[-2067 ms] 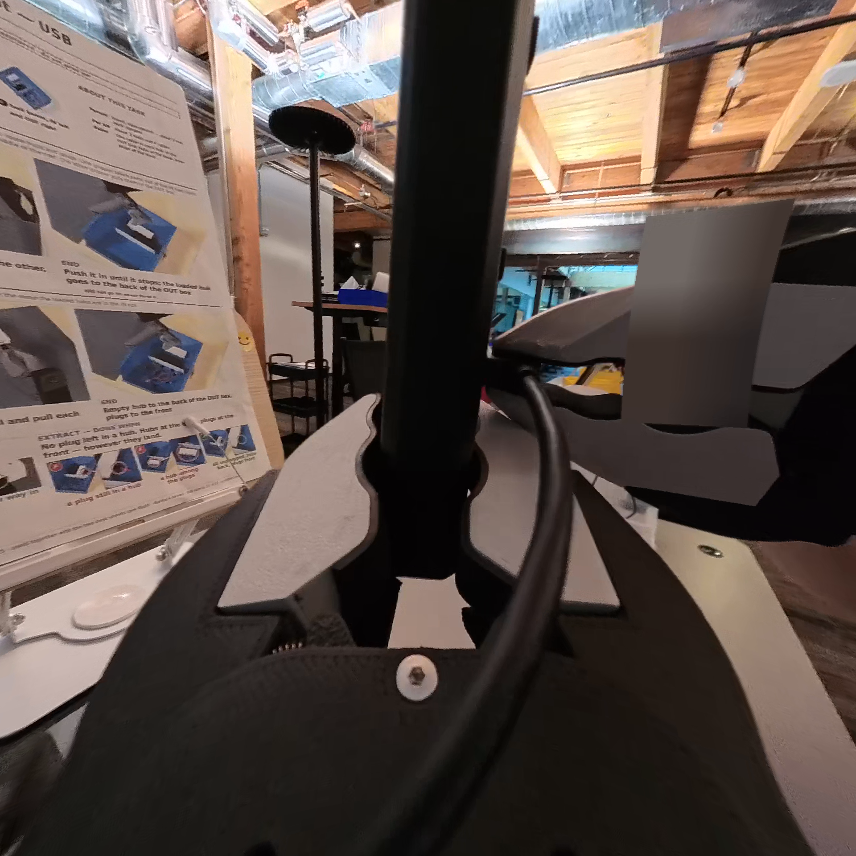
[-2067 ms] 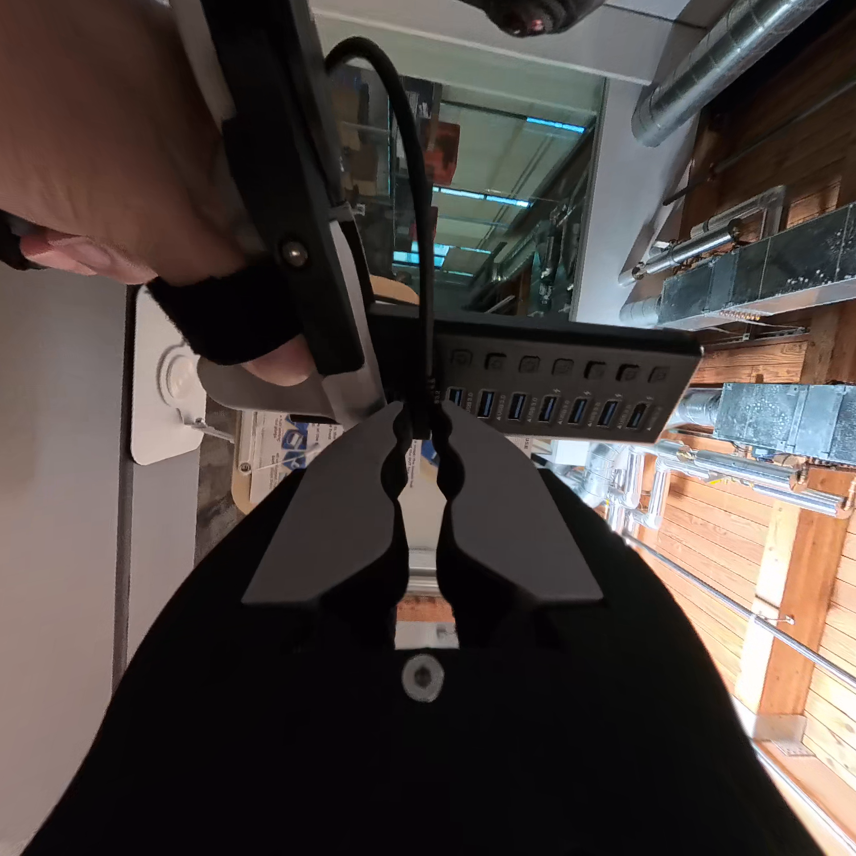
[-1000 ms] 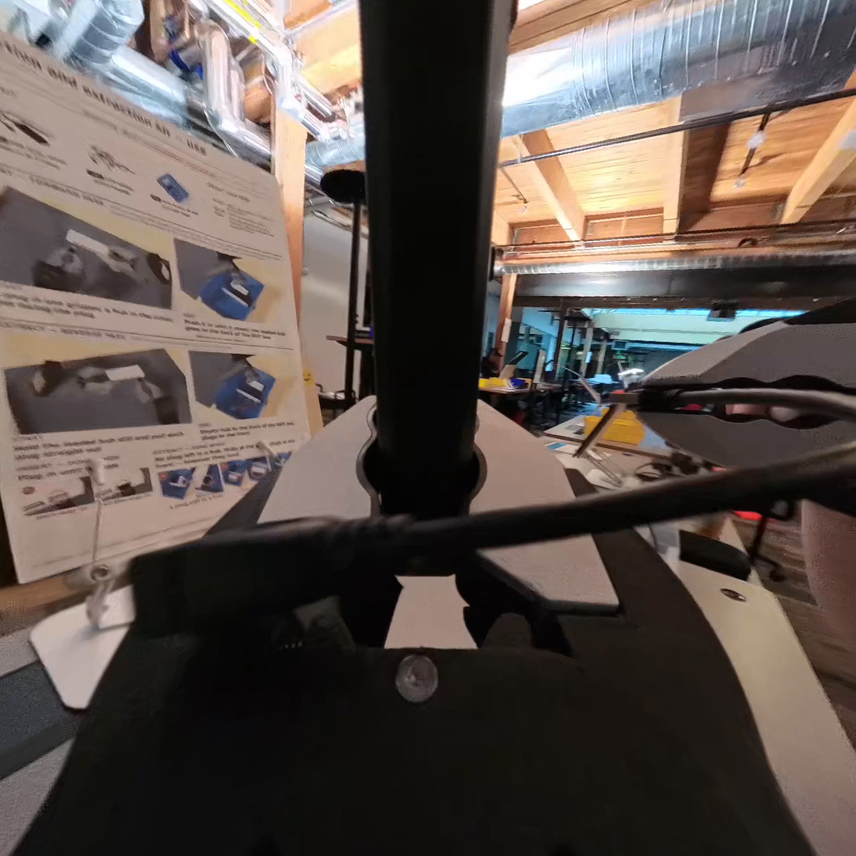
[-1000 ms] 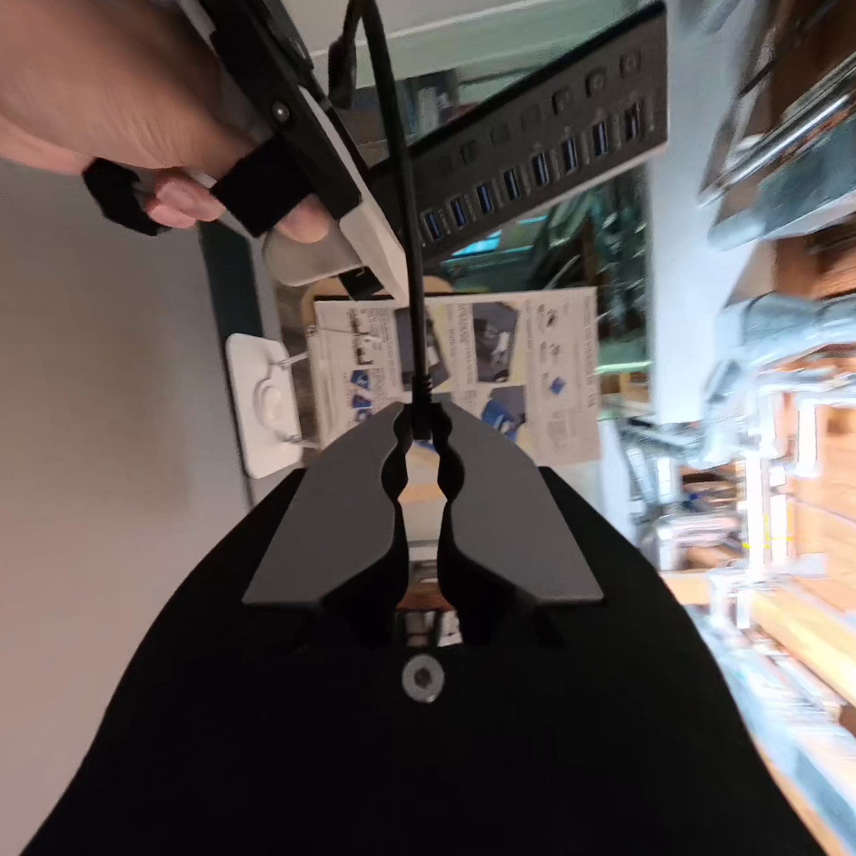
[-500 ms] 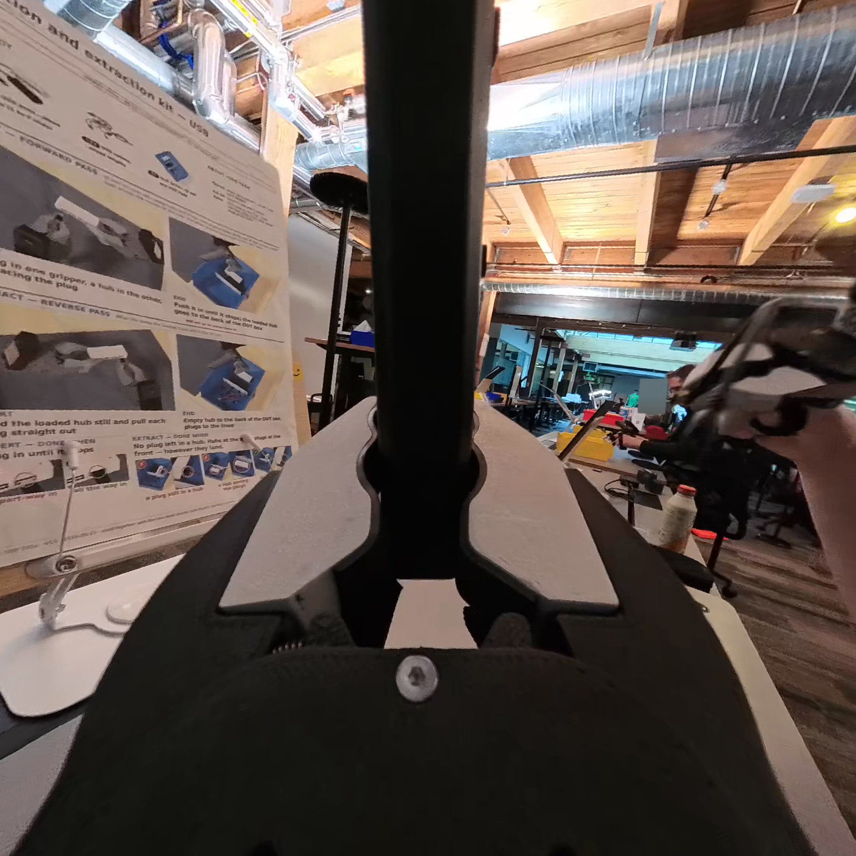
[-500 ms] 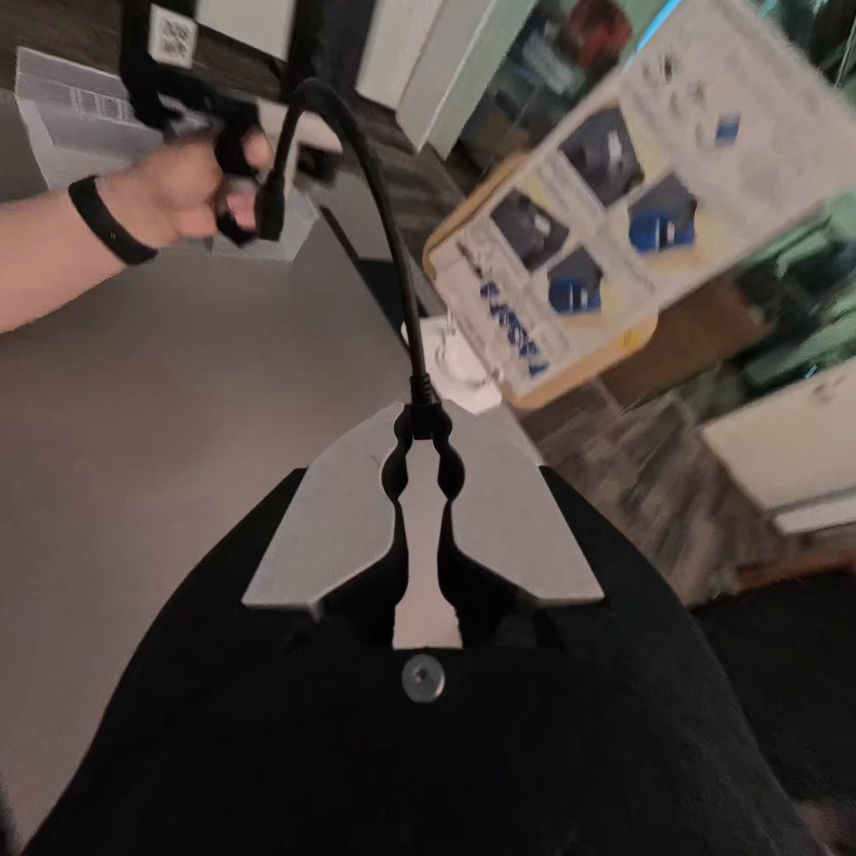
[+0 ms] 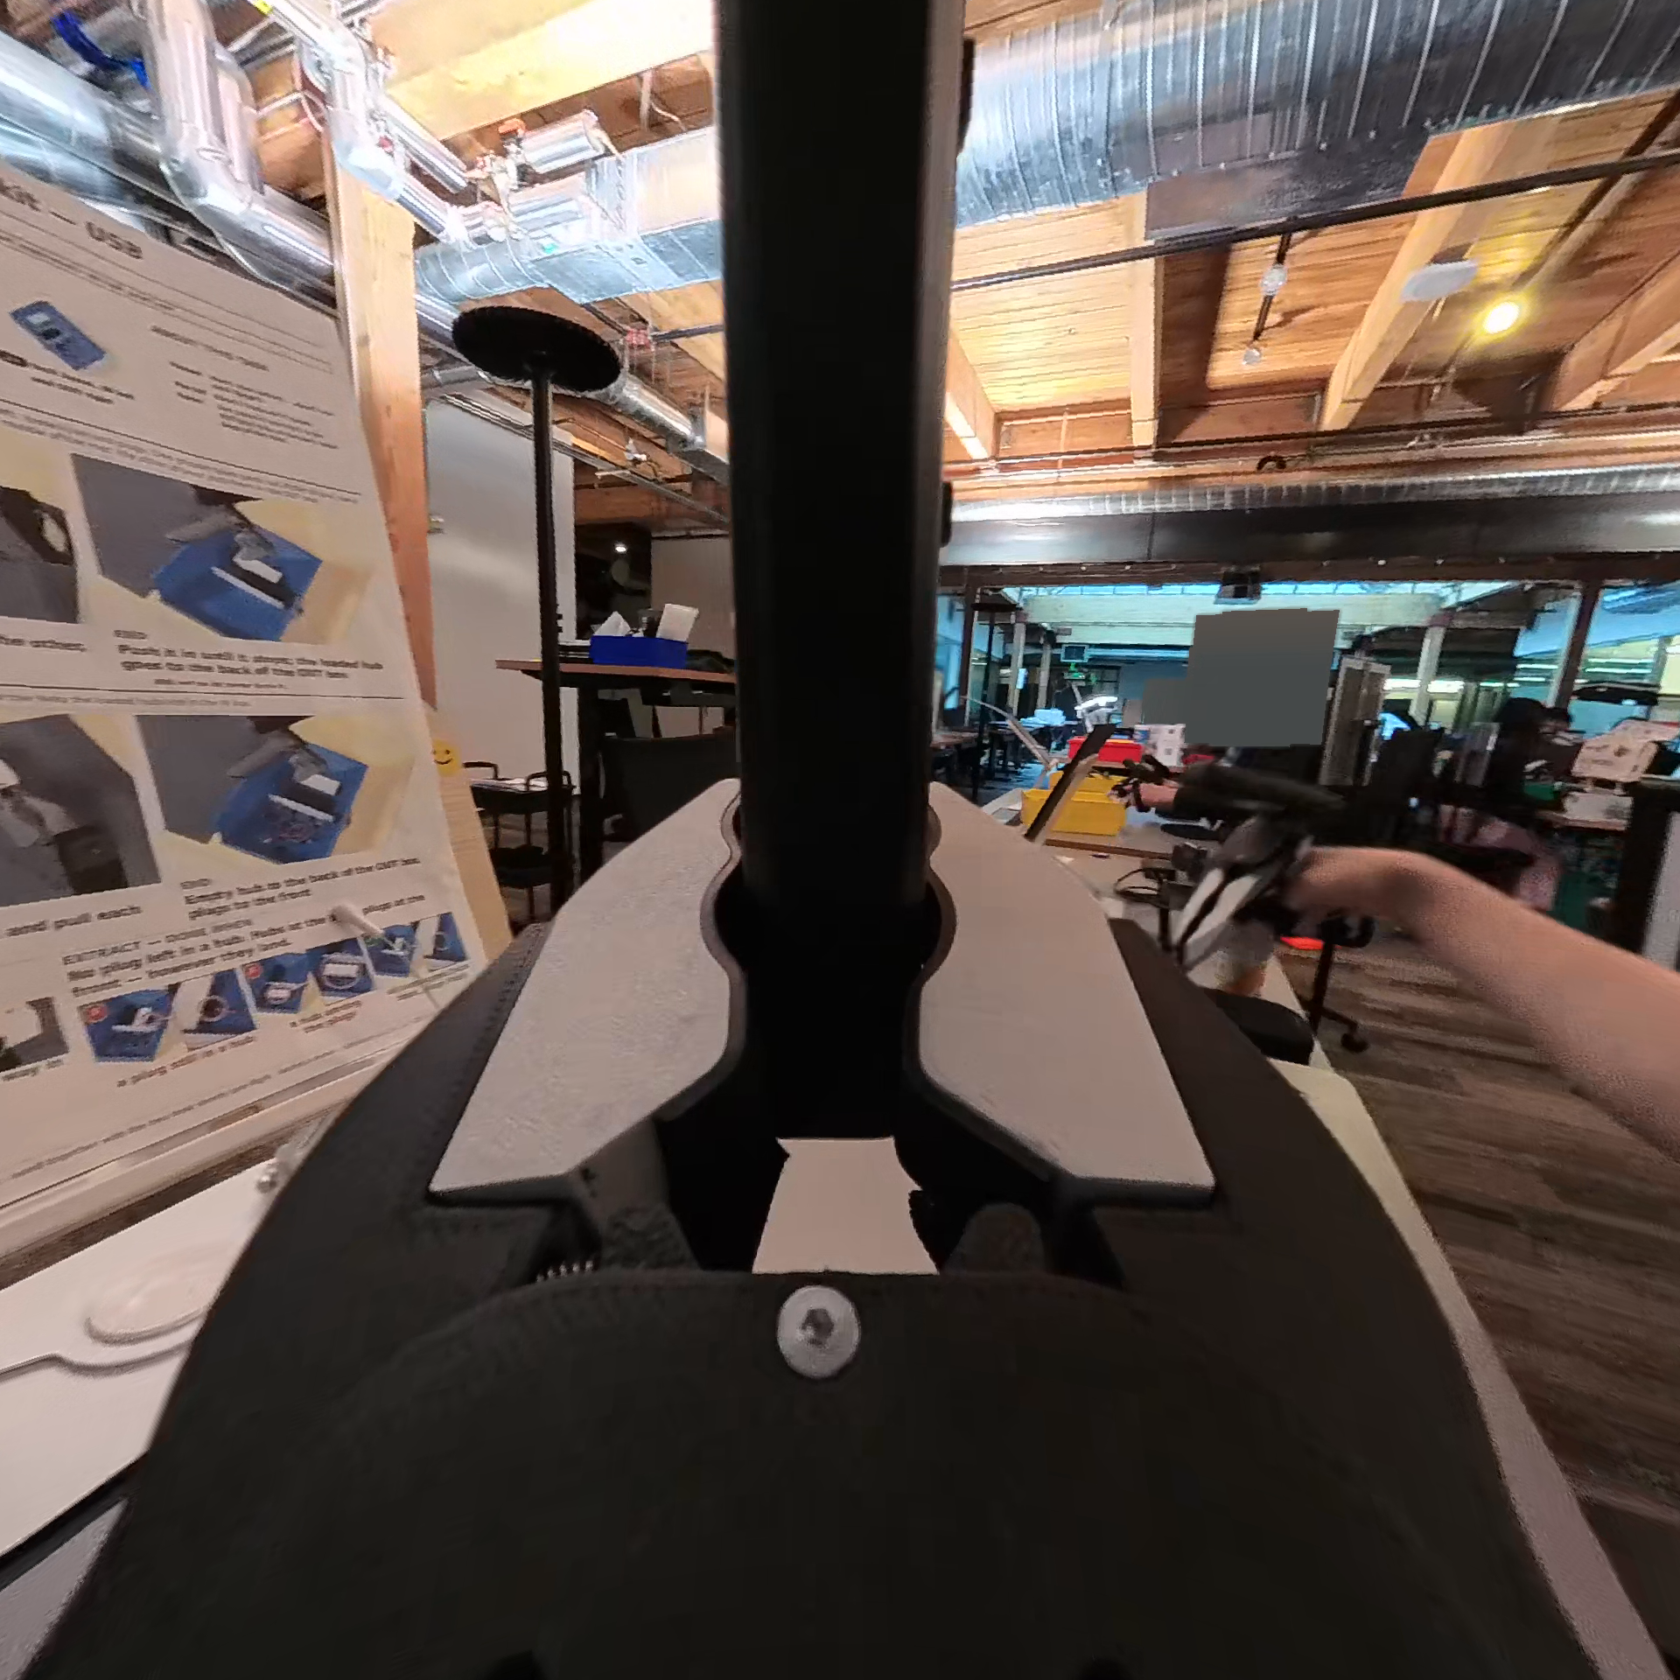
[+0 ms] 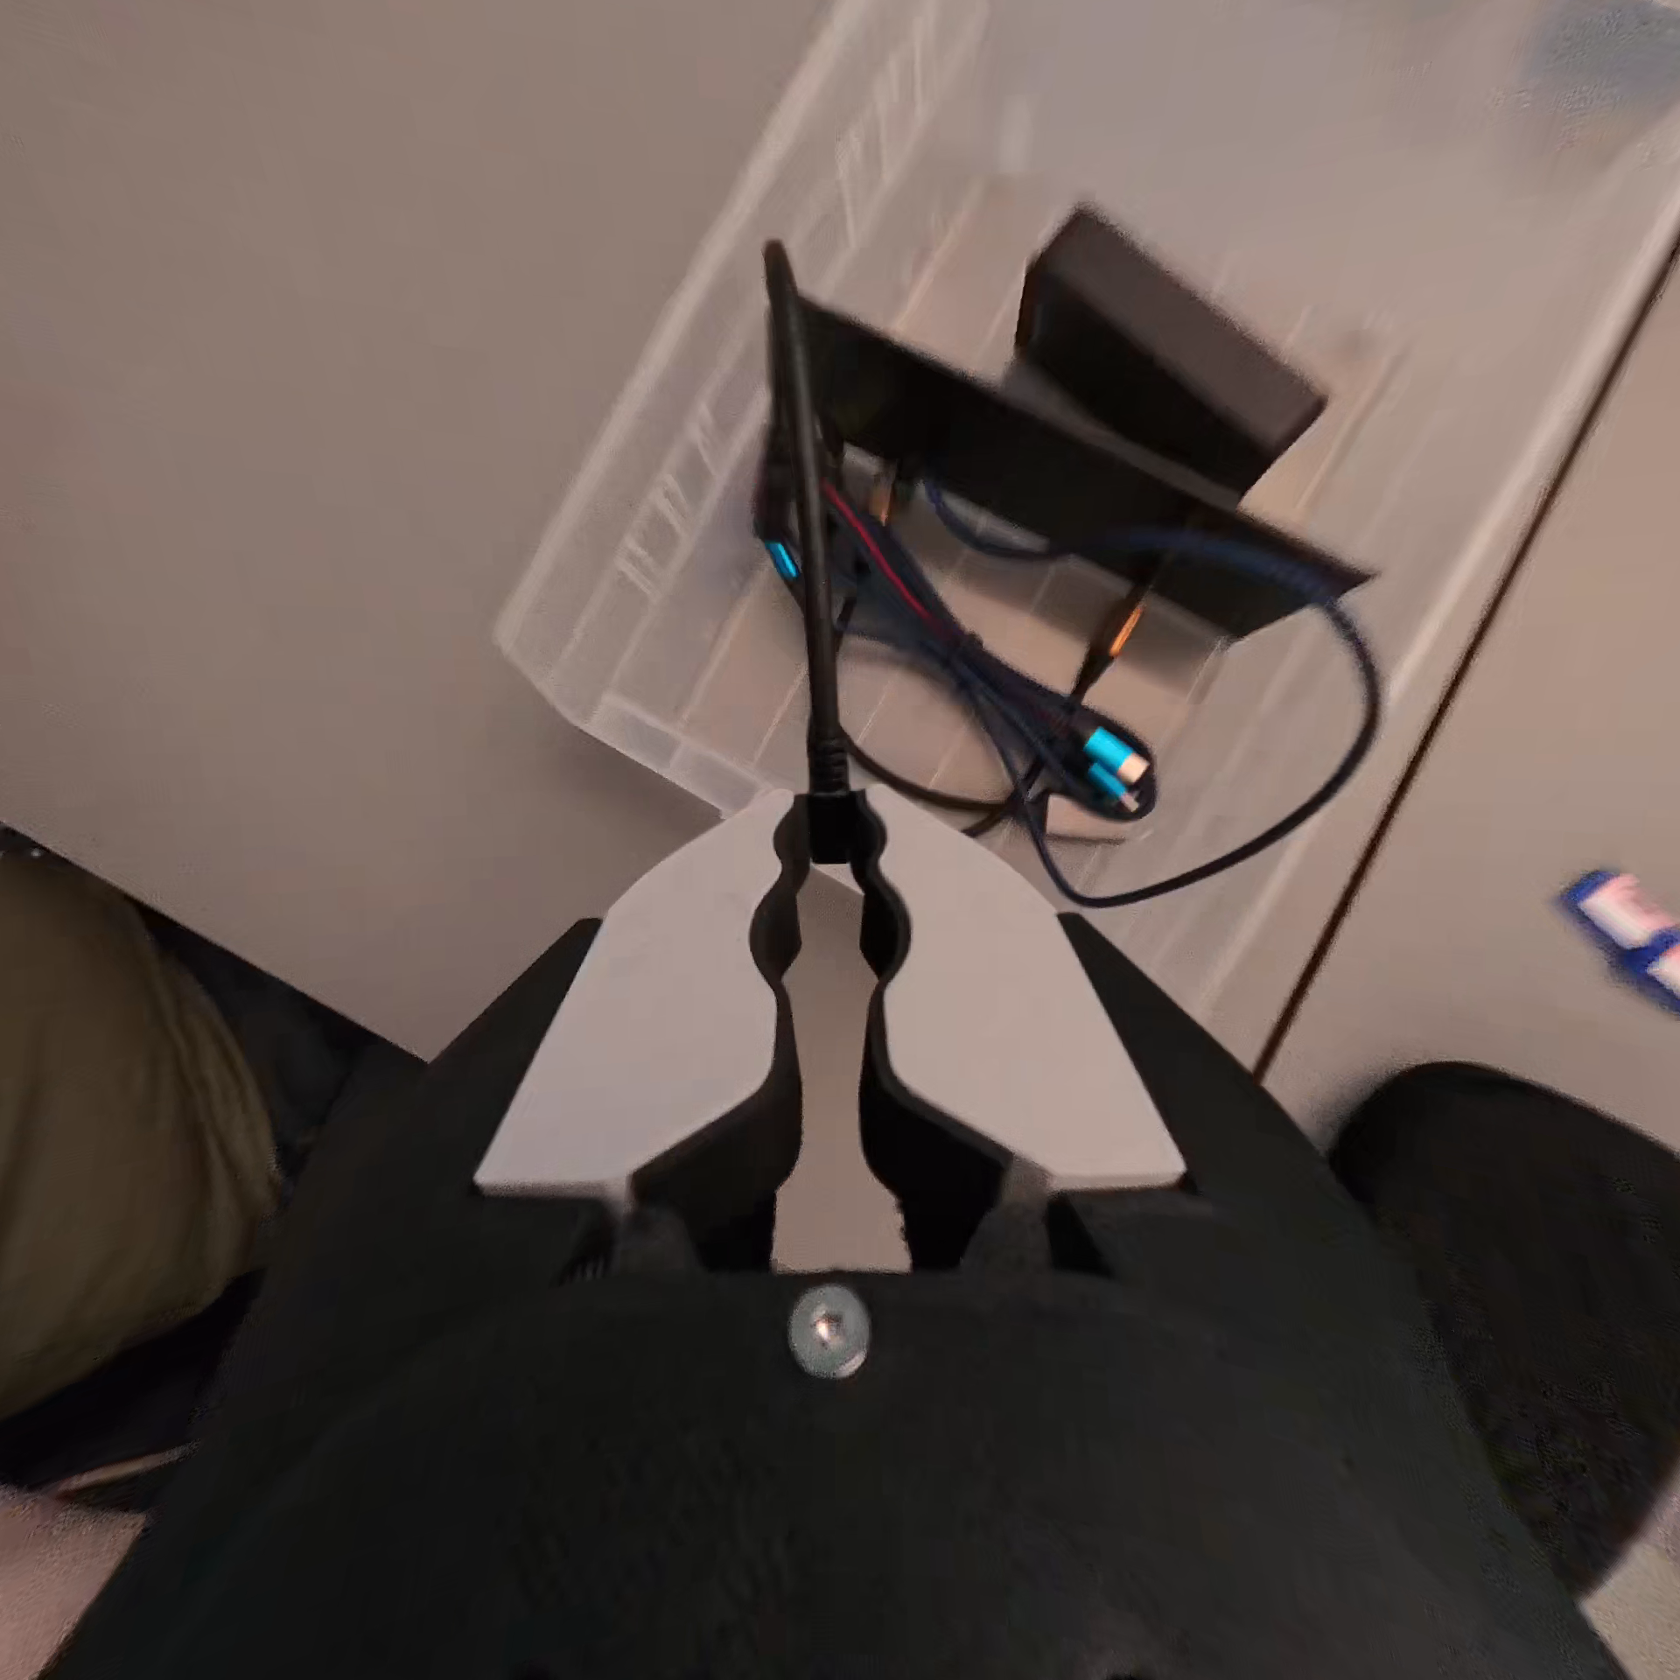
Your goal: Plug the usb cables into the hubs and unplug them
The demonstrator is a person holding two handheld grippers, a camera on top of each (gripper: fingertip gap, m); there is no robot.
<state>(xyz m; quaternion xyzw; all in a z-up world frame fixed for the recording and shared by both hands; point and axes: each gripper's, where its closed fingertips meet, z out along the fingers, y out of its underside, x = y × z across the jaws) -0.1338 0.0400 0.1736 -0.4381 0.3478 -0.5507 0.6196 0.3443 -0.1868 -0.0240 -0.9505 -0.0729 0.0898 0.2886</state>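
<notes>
Left gripper (image 7: 832, 909) clamps the rigid hub (image 7: 832, 455); right gripper (image 8: 829, 832), above the bin (image 8: 636, 582), pinches the limp cable (image 8: 814, 618) at its stiff plug end, the best hold.

The room is big and open. The ceiling (image 7: 1073, 300) is made of warm brown wood with thick beams. Shiny silver pipes (image 7: 1209, 118) run along it. A small round lamp (image 7: 1500, 316) glows yellow up on the right. On the left a wooden post (image 7: 386, 436) stands by a white wall (image 7: 482, 582). A tall black pole lamp (image 7: 545, 564) stands near it. Far away there are desks (image 7: 636, 675), and light comes in through windows (image 7: 1127, 618). The floor (image 7: 1527, 1209) on the right is dark wood.
</notes>
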